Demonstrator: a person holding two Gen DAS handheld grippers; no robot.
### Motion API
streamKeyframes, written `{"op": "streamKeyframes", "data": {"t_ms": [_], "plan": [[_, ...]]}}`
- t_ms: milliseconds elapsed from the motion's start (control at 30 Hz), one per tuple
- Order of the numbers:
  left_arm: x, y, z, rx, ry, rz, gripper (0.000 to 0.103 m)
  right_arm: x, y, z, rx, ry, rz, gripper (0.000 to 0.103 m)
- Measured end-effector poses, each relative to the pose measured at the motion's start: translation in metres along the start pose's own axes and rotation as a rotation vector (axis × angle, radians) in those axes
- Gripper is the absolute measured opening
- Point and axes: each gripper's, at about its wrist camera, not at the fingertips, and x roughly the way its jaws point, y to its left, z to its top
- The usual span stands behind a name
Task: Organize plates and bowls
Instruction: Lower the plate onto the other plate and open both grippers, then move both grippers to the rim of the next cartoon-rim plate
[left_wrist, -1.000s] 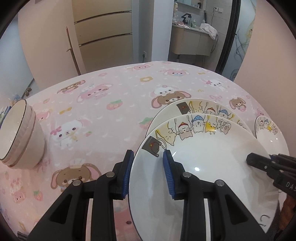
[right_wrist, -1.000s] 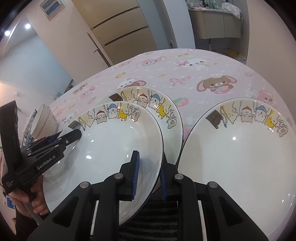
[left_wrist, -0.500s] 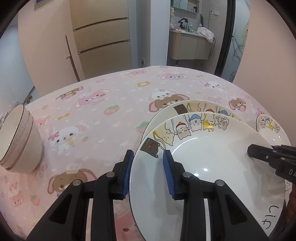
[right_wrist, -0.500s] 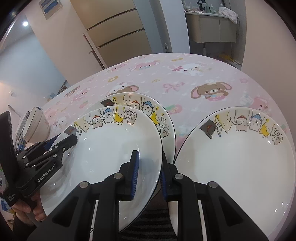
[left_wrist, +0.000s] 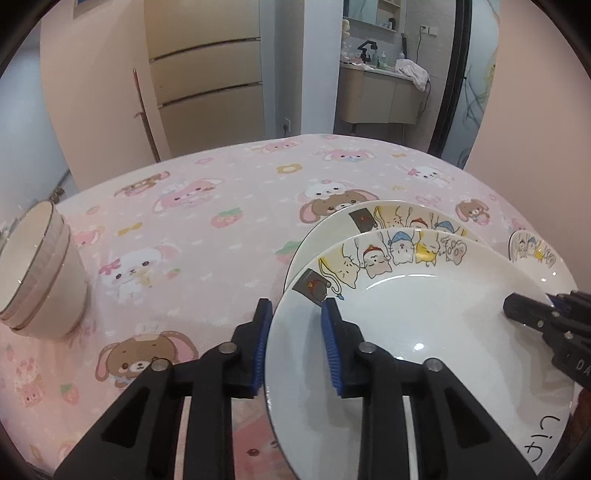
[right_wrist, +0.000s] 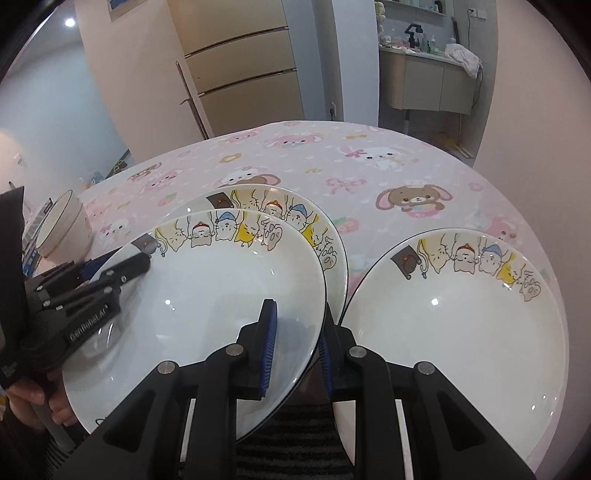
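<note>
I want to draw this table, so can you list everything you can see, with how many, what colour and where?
Plates: three, white with cartoon cats on the rim. One is lifted and held by both grippers, one lies on the table partly under it, one lies alone to the right.
Bowls: two, cream, stacked at the table's left edge.
Tablecloth: one, pink with bunnies and bears, covering the table.
Cabinet: one, beige, in the room behind, with a cloth on top.
Left gripper: black with blue pads, jaws just closing on the held plate's left rim.
Right gripper: black with blue pads, jaws gripping the same plate's right rim.
Hand: one, under the left gripper.
</note>
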Motion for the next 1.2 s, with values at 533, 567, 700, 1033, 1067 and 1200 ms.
{"op": "streamKeyframes", "data": {"t_ms": [533, 567, 700, 1033, 1067, 1200], "plan": [[0.007, 0.003, 0.003, -0.022, -0.060, -0.002, 0.022, 0.013, -0.002, 0.000, 0.061, -0.065, -0.012, 0.023], [0.007, 0.002, 0.004, -0.018, -0.061, 0.002, 0.023, 0.013, -0.001, 0.000, 0.060, -0.068, -0.016, 0.023], [0.010, 0.000, 0.002, -0.005, -0.036, -0.003, 0.052, 0.014, 0.000, 0.000, 0.060, -0.075, -0.026, 0.023], [-0.013, 0.012, -0.002, -0.091, 0.148, -0.090, 0.018, -0.007, -0.003, -0.011, 0.084, -0.116, -0.068, 0.019], [-0.013, 0.012, -0.002, -0.098, 0.153, -0.101, 0.015, -0.005, -0.003, -0.011, 0.080, -0.119, -0.082, 0.019], [-0.012, 0.002, -0.006, -0.043, 0.122, -0.042, 0.014, -0.004, -0.007, -0.008, 0.080, -0.119, -0.073, 0.019]]}}
